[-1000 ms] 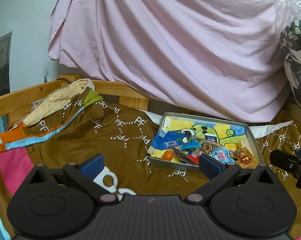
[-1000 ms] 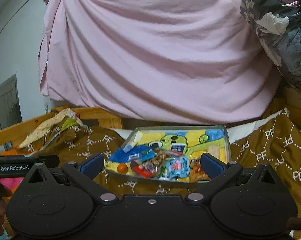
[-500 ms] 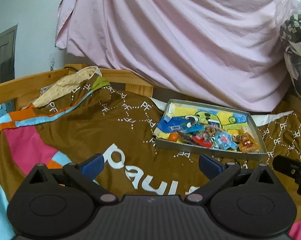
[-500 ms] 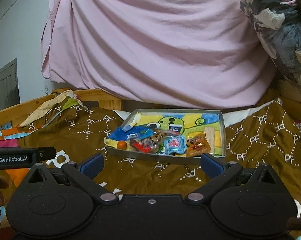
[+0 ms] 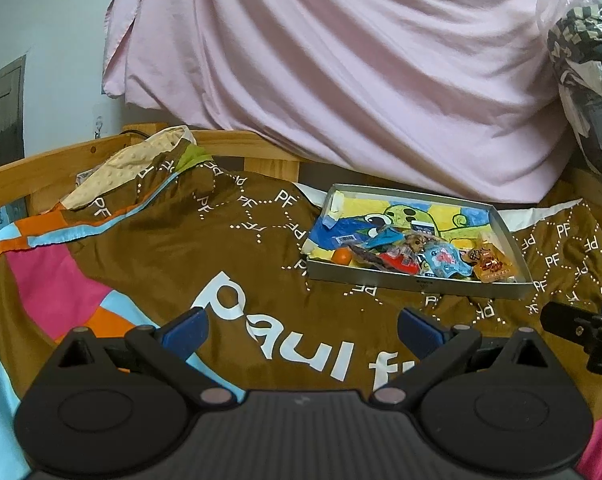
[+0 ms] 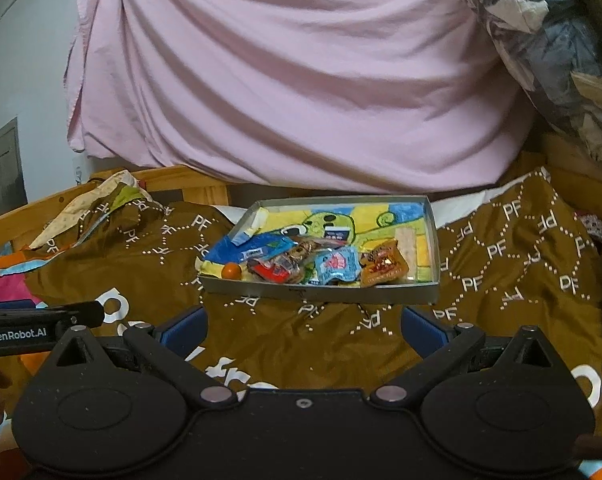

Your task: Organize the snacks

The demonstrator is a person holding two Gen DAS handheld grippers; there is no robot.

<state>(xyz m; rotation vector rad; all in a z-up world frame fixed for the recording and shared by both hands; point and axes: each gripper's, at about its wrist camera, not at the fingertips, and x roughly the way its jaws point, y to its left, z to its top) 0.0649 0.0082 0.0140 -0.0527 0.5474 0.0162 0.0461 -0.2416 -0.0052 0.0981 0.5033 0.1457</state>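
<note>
Left gripper held level above the brown blanket, jaws spread, nothing between them. Right gripper likewise level, jaws apart and empty. Snack packets lie heaped in the shallow grey tray ahead, clear of both.

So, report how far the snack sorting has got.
Done: the snacks all sit inside the box, though heaped loosely along its near edge. In hand: nothing; the left gripper and right gripper are open, short of the box. Left: sorting the pile, such as the orange ball, blue packet and orange packet.
</note>
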